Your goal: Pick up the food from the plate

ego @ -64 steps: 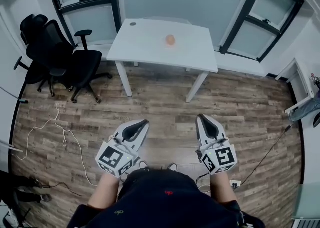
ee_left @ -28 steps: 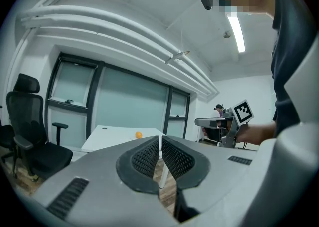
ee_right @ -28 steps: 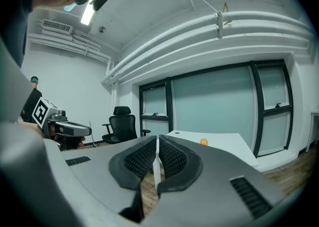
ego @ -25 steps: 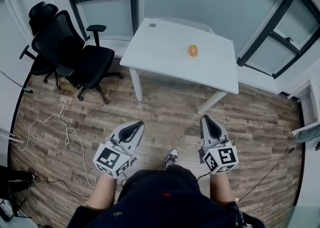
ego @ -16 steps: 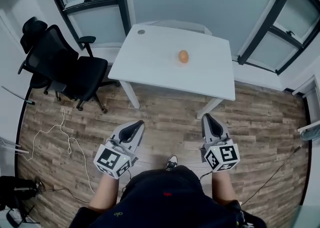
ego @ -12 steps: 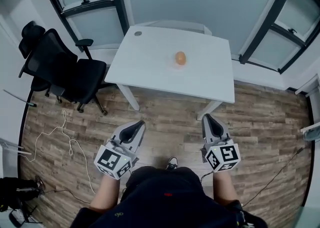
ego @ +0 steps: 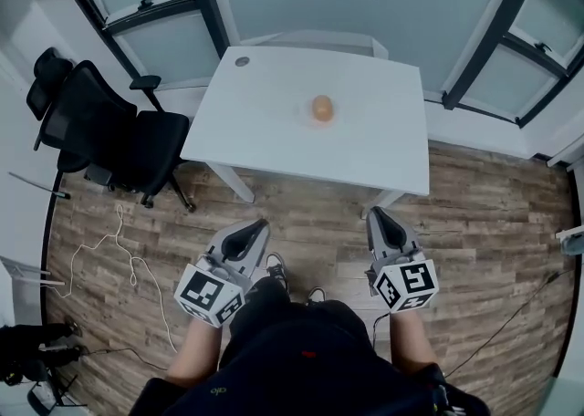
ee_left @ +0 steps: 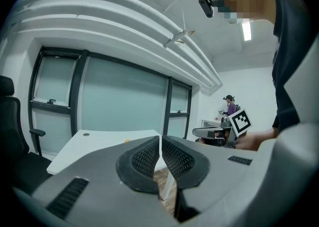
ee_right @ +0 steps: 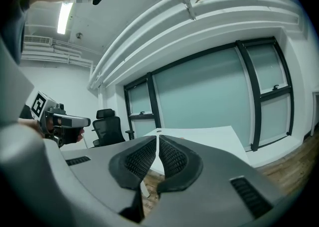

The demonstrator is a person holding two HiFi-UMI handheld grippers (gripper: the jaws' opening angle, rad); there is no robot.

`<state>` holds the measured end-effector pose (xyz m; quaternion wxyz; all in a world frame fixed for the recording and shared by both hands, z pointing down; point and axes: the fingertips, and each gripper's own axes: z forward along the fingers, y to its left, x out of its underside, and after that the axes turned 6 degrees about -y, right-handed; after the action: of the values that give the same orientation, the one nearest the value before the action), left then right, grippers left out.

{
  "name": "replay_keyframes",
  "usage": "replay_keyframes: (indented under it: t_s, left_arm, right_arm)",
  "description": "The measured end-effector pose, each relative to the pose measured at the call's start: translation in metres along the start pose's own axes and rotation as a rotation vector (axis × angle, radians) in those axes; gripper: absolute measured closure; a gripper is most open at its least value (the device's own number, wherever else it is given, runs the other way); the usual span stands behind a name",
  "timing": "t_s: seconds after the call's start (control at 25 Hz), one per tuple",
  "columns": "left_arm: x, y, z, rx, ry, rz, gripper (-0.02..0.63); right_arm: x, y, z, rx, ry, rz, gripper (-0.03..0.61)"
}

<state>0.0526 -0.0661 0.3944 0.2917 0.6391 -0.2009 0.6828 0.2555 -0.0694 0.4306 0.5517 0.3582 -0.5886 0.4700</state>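
Observation:
An orange, egg-shaped piece of food point(ego: 322, 108) rests on a small pale plate point(ego: 307, 119) near the middle of a white table point(ego: 265, 131). My left gripper point(ego: 250, 234) and right gripper point(ego: 380, 225) hang well short of the table, over the wooden floor, both pointing toward it. Each has its jaws together with nothing between them. In the left gripper view the food point(ee_left: 128, 140) is a small orange speck on the table point(ee_left: 94, 144) beyond the shut left gripper point(ee_left: 160, 144). The right gripper point(ee_right: 157, 142) shows the table point(ee_right: 209, 139) ahead.
A black office chair point(ego: 119, 145) stands left of the table. White cable point(ego: 123, 250) loops on the wood floor at the left. Glass partitions with dark frames point(ego: 497, 36) stand behind the table. Another person point(ee_left: 230, 107) is far off in the left gripper view.
The table and food have drawn a little closer and shifted slightly left in the head view. Both grippers keep their places before the body, still shut.

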Motion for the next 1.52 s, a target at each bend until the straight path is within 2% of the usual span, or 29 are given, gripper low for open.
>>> replay_keyframes:
  t_s: [0.4,0.84,1.04,1.24,1.36,1.52]
  left_arm:
    - [-0.005,0.079,0.075,0.070,-0.020,-0.014,0.580]
    - [-0.025,0.239,0.168,0.162,0.003,-0.014,0.580]
    - [-0.026,0.296,0.198,0.194,0.018,-0.033,0.580]
    - [-0.015,0.322,0.223,0.221,0.042,-0.060,0.580]
    - [-0.014,0.325,0.236,0.225,0.053,-0.092,0.580]
    - [-0.015,0.316,0.258,0.202,0.066,-0.083,0.580]
  right_arm:
    - [-0.005,-0.028,0.087,0.055,0.018,-0.037,0.545]
    - [-0.016,-0.033,0.257,0.122,0.064,-0.067,0.545]
    - [-0.014,-0.035,0.311,0.134,0.107,-0.089,0.545]
    - [0.000,-0.058,0.343,0.203,0.159,-0.085,0.545]
    - [0.005,-0.068,0.358,0.202,0.175,-0.075,0.545]
    - [0.023,-0.094,0.373,0.184,0.233,-0.064,0.543]
